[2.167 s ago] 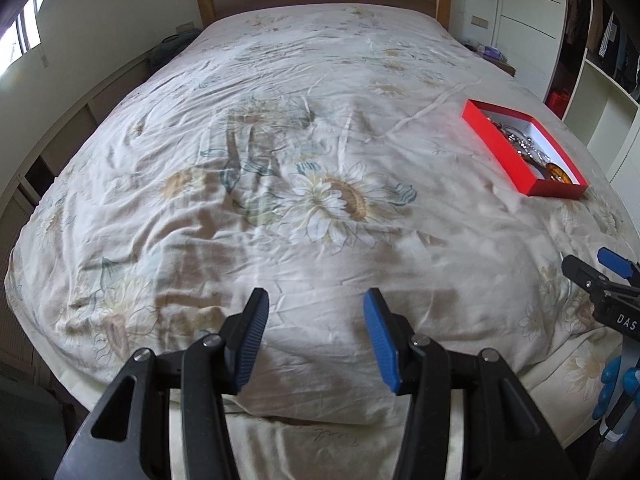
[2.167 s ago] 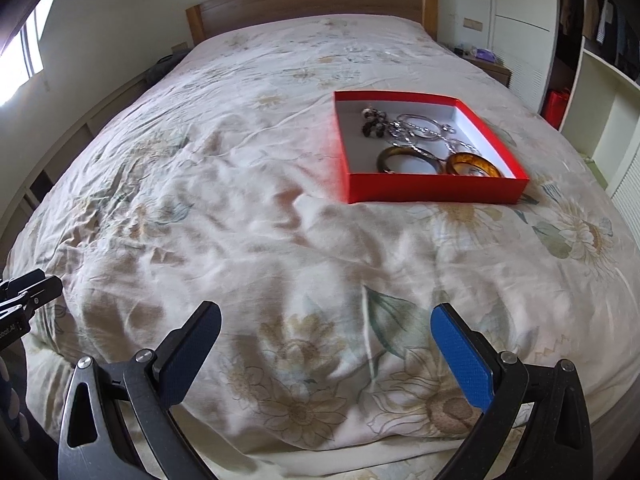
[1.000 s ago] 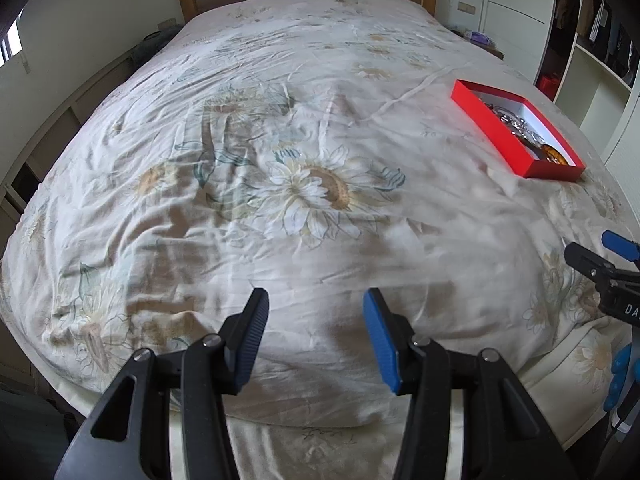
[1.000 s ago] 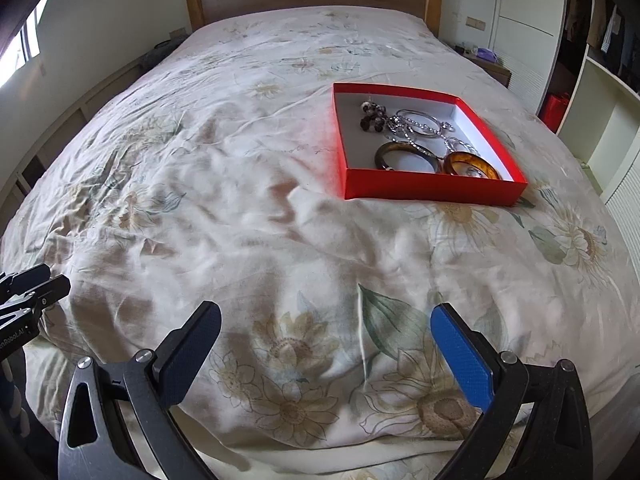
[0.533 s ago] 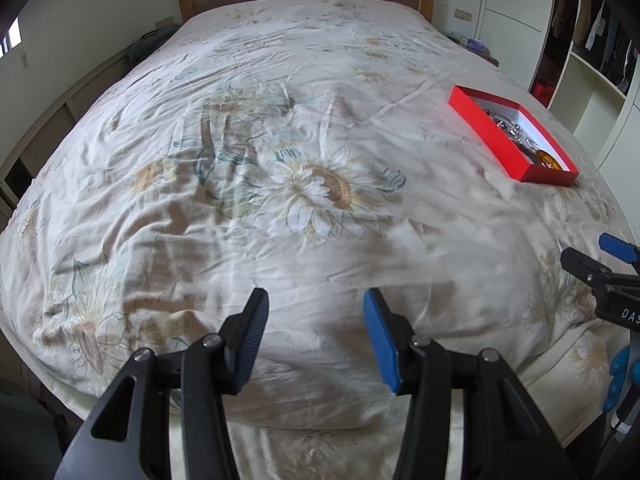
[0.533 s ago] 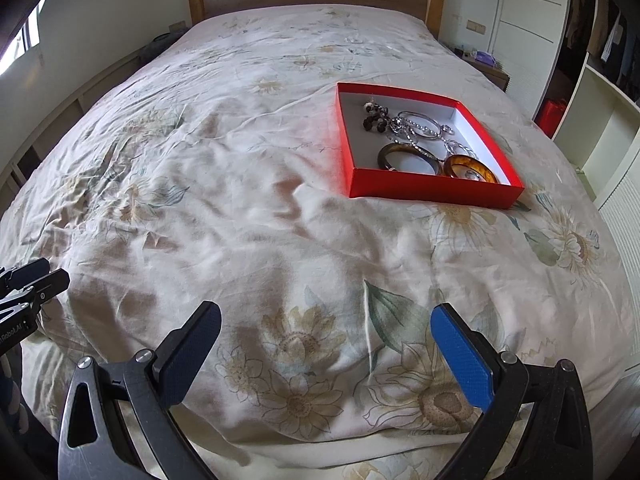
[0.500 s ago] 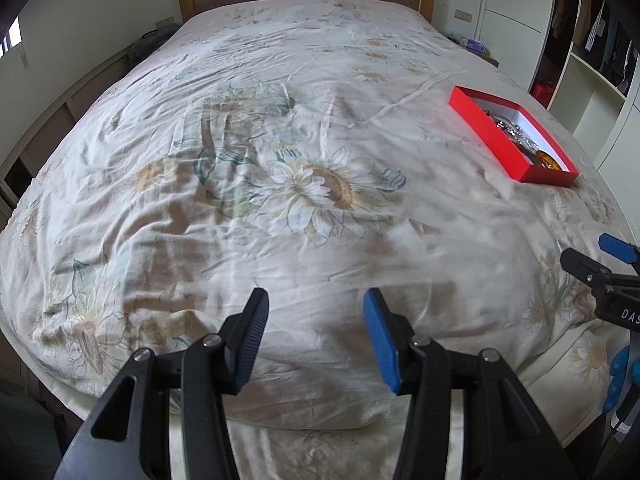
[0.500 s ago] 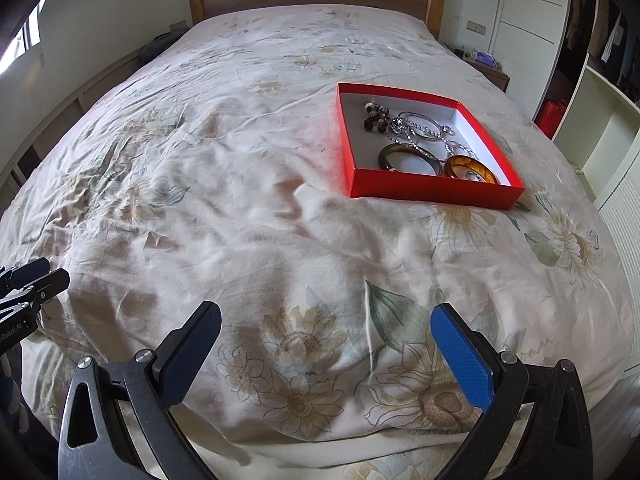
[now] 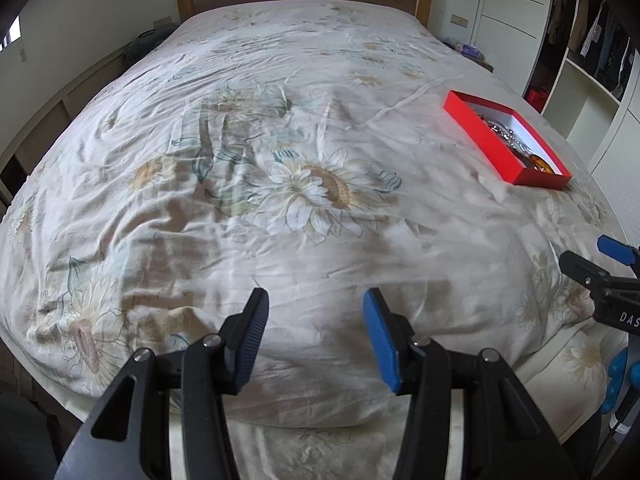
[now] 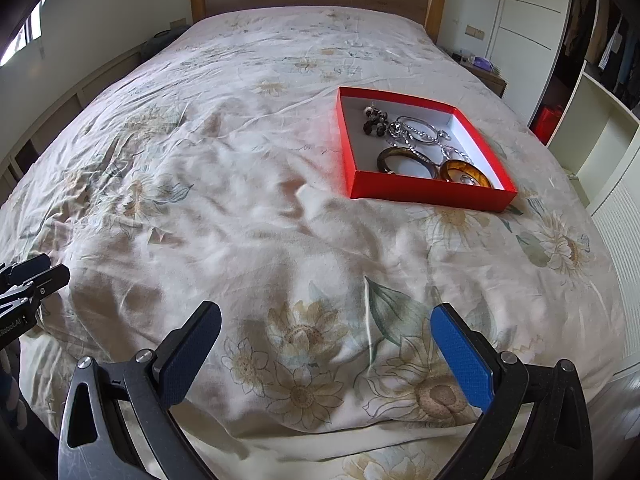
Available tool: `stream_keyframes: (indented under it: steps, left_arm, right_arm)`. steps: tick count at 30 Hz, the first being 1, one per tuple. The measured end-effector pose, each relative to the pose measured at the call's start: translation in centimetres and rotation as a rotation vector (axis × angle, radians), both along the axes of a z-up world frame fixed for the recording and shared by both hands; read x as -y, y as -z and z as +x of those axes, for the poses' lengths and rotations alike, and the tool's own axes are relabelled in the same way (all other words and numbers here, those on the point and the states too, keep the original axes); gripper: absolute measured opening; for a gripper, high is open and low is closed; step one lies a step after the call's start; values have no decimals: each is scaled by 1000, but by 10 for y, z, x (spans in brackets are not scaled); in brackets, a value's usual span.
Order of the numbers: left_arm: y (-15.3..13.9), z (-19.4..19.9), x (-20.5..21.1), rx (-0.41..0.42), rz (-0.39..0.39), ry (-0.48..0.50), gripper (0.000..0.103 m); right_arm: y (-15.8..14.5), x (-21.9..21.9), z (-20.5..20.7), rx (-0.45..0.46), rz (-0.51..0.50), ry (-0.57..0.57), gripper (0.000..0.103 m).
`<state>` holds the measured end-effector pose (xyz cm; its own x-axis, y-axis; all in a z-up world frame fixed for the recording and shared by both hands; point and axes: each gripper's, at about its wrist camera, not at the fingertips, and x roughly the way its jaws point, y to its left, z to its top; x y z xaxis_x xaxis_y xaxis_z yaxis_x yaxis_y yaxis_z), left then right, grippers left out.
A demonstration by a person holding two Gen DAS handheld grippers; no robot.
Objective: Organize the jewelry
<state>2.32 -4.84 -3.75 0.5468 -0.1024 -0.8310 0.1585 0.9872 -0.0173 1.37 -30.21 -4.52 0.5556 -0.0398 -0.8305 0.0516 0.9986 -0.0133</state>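
In the upper right of the right wrist view, a red box [image 10: 424, 191] sits on the flowered bedspread [image 10: 240, 208], and all the jewelry visible lies inside it: a dark beaded piece [image 10: 374, 122] at the far end, a tangle of silver bangles [image 10: 416, 130] in the middle, and a brown bangle [image 10: 406, 162] touching an amber bangle [image 10: 466, 172] against the near wall. No loose pieces show on the cover in either view, so the gathering looks done or close to it, though the left wrist view sees the box only edge-on at the right and its contents there are too small to sort out. Whether the pieces need separating inside the box is my guess at what remains. The right gripper [image 10: 326, 358] hangs over the foot of the bed, well short of the box, tongs spread wide and empty. The left gripper [image 9: 316, 336] hovers at the bottom centre of its frame with tongs apart, nothing between them
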Motion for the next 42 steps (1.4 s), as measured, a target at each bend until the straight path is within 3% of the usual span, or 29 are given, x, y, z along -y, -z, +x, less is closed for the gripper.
stream_keyframes:
  steps: [42]
  left_arm:
    - [-4, -7, 3, 15, 20, -2, 47]
  right_arm:
    - [0, 8, -10, 12, 13, 9, 103]
